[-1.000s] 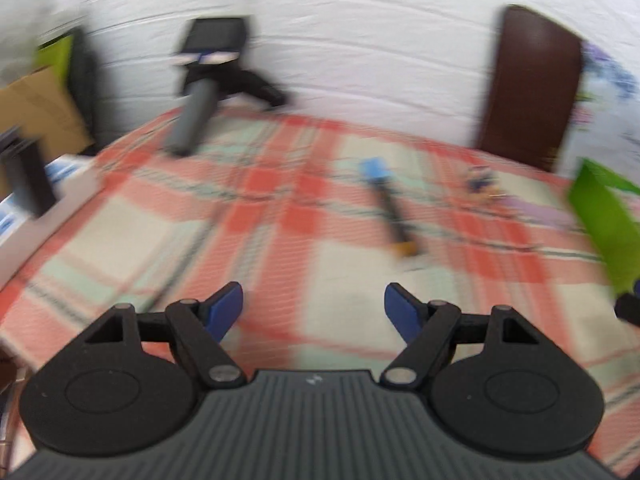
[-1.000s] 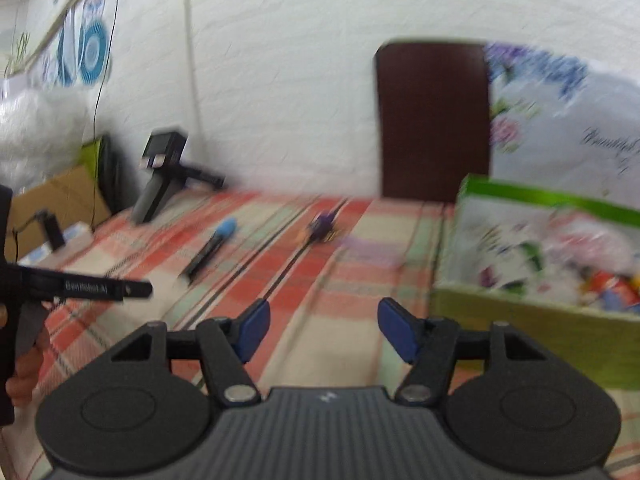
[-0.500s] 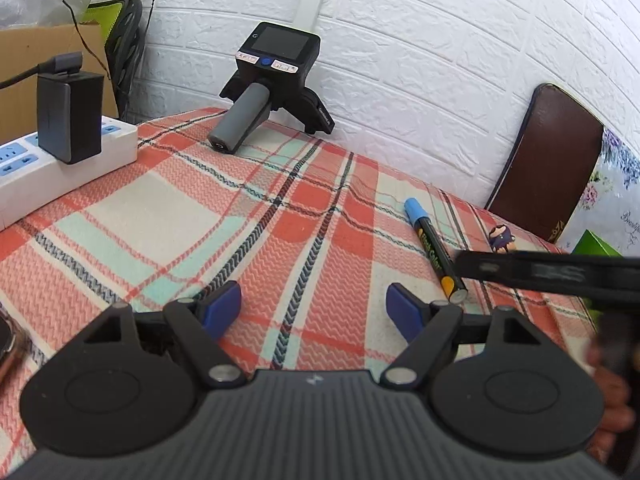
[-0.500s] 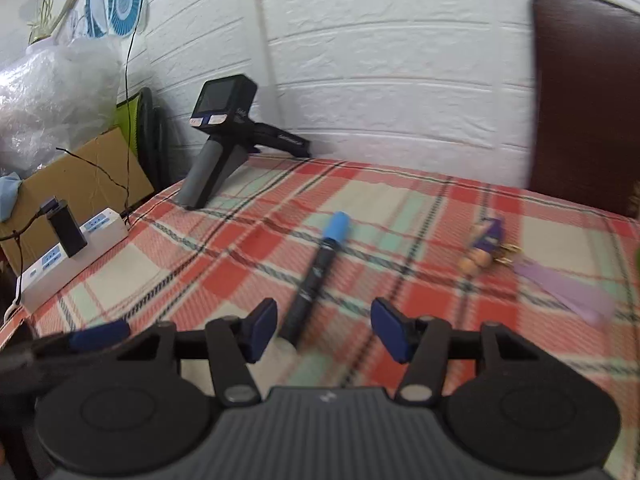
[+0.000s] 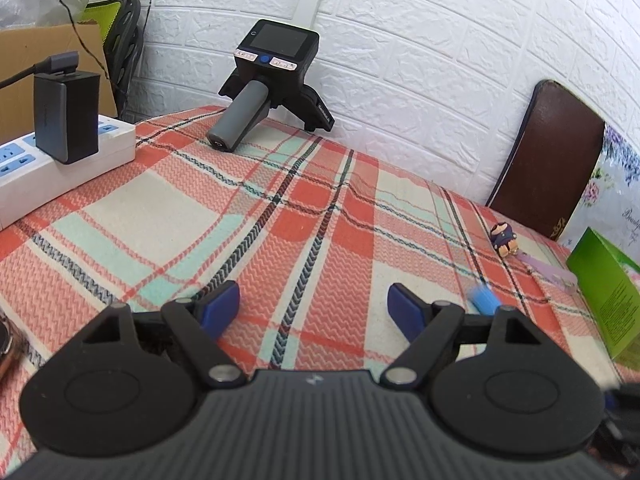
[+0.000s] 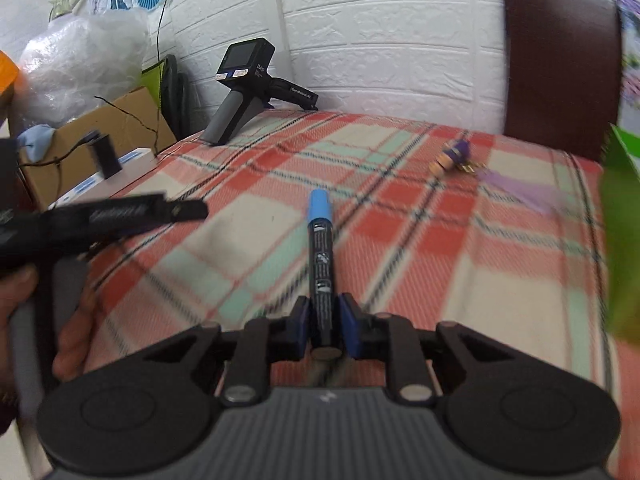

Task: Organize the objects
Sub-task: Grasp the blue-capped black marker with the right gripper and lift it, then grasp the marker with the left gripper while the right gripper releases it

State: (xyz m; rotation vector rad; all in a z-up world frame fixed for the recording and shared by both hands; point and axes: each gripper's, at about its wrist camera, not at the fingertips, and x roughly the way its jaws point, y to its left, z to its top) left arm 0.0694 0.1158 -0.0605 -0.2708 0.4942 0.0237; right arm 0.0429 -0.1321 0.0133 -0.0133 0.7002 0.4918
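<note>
A black marker with a blue cap (image 6: 320,256) sticks forward out of my right gripper (image 6: 324,320), which is shut on its barrel near the back end. In the left wrist view only its blurred blue cap (image 5: 484,300) shows, beside the right finger. My left gripper (image 5: 314,306) hovers low over the plaid tablecloth (image 5: 192,216); its jaws are opening with nothing between them. A hand holds it at the left of the right wrist view (image 6: 120,216). A small purple figure keychain (image 5: 505,238) (image 6: 452,158) lies on the cloth toward the back right.
A green box (image 5: 604,292) (image 6: 620,240) stands at the right edge. A spare handheld gripper with a screen (image 5: 276,64) (image 6: 244,68) rests against the white brick wall. A white power strip (image 5: 60,168) with a black charger lies at the left. A brown chair back (image 5: 548,160) stands behind.
My right gripper closed on the marker, which lay on the cloth between its open fingers half a second ago. The marker has left its spot on the cloth in the left wrist view.
</note>
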